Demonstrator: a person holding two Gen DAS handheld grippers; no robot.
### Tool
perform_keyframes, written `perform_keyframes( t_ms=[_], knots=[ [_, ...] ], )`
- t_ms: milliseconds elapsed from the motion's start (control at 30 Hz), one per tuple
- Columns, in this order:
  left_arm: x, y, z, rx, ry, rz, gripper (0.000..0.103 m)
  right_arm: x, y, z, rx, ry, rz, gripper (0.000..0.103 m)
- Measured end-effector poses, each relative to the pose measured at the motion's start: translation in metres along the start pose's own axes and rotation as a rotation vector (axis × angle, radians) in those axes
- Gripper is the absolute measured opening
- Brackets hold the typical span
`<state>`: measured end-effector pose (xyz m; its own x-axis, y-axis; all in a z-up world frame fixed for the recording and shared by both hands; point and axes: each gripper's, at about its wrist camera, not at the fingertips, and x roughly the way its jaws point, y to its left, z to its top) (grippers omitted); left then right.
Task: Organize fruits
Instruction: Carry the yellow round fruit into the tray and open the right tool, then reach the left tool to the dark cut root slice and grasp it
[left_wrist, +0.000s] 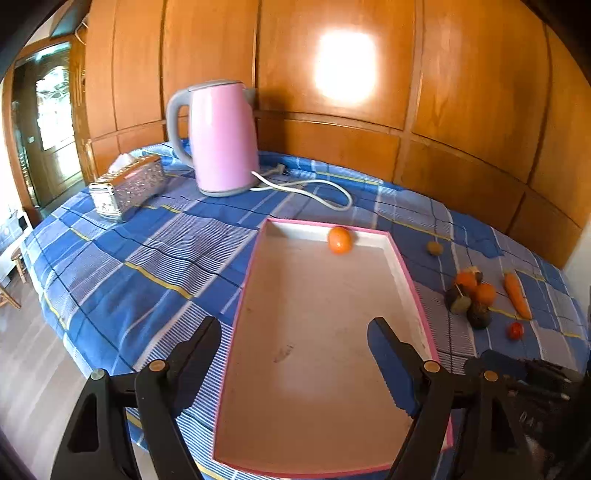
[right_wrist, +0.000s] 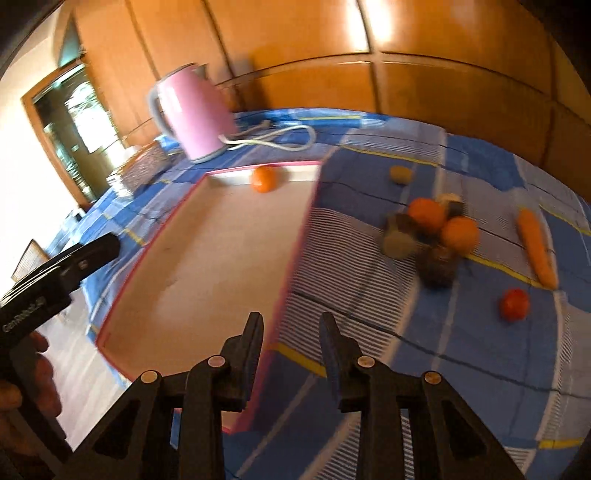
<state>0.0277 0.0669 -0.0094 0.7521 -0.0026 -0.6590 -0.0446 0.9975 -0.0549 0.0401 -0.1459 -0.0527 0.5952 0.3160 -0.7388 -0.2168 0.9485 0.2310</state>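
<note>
A pink-rimmed shallow tray (left_wrist: 243, 291) (right_wrist: 291, 236) lies on the blue checked tablecloth. One orange (left_wrist: 340, 240) (right_wrist: 264, 179) sits at its far end. To the right of the tray lies a pile of oranges and dark fruits (left_wrist: 469, 299) (right_wrist: 428, 232), a carrot (left_wrist: 518, 295) (right_wrist: 536, 247), a small red tomato (left_wrist: 515, 330) (right_wrist: 514, 304) and a brownish fruit (left_wrist: 435, 247) (right_wrist: 400, 174). My left gripper (left_wrist: 295, 332) is open and empty over the tray's near end. My right gripper (right_wrist: 290, 332) is open and empty above the tray's right rim; this view is blurred.
A pink kettle (left_wrist: 221, 136) (right_wrist: 195, 114) with a white cord (left_wrist: 314, 188) stands at the back of the table. A shiny tissue box (left_wrist: 125, 186) is to its left. Wooden wall panels are behind. The table's left edge drops to the floor (left_wrist: 33, 369).
</note>
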Motion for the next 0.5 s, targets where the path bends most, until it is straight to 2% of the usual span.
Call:
perform_keyframes(
  t_ms=[233, 500],
  knots=[
    [0.005, -0.021, -0.004, 0.068, 0.031, -0.077, 0.082, -0.015, -0.052, -0.011, 0.119, -0.02, -0.102, 0.031],
    [0.01, -0.05, -0.002, 0.147, 0.048, -0.131, 0.082, -0.033, -0.107, -0.021, 0.233, -0.042, -0.208, 0.031]
  ],
)
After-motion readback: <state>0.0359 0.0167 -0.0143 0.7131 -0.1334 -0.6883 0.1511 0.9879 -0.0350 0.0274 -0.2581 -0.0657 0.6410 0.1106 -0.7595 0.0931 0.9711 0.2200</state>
